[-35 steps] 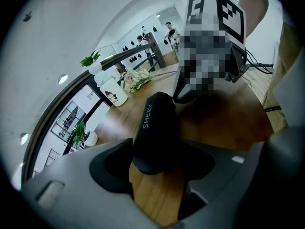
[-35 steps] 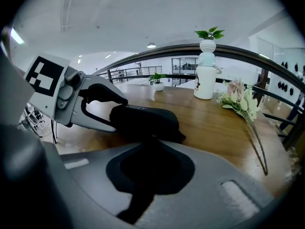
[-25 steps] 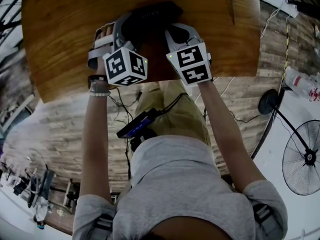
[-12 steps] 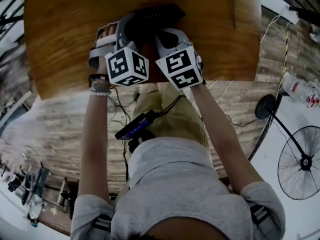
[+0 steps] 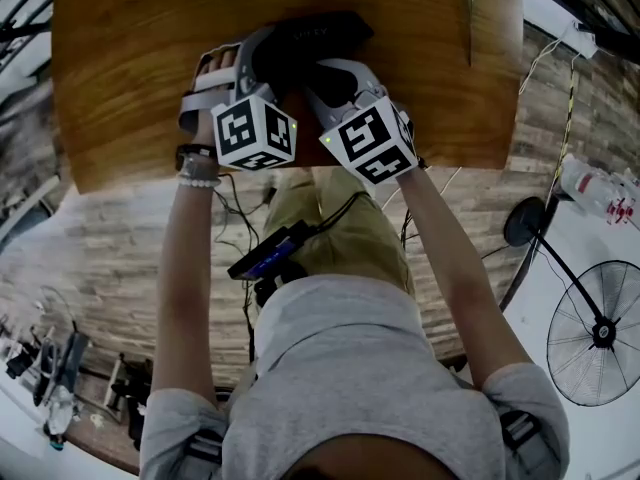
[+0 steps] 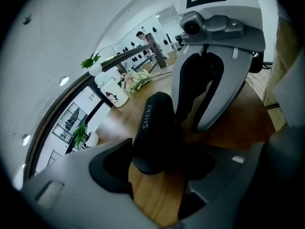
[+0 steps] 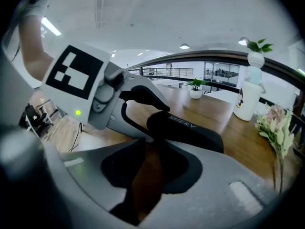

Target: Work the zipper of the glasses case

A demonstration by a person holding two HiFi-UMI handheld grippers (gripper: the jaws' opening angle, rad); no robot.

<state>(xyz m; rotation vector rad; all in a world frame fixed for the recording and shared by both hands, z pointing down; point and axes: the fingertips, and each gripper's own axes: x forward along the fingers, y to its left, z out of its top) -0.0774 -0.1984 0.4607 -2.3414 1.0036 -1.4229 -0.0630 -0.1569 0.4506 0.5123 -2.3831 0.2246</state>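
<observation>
The black glasses case [image 5: 318, 34] lies on the wooden table [image 5: 130, 58] near its far edge. My left gripper [image 5: 262, 56] is clamped across the case's near end; in the left gripper view that end [image 6: 153, 142] fills the space between the pads. My right gripper [image 5: 326, 74] is close beside the left one at the case's near side, jaws opening. In the right gripper view the case [image 7: 190, 130] lies just past the jaws, and only bare wood shows in the gap of my right gripper [image 7: 150, 171]. No zipper pull can be made out.
A white cartoon bottle [image 7: 248, 99] and a bunch of flowers [image 7: 277, 124] stand further along the table, beyond the case. The table's near edge runs just under both grippers. On the floor to the right are a fan [image 5: 595, 333] and cables.
My right gripper has shifted left, close against the left gripper, and its marker cube has tilted. The left gripper and the case have stayed in place.
</observation>
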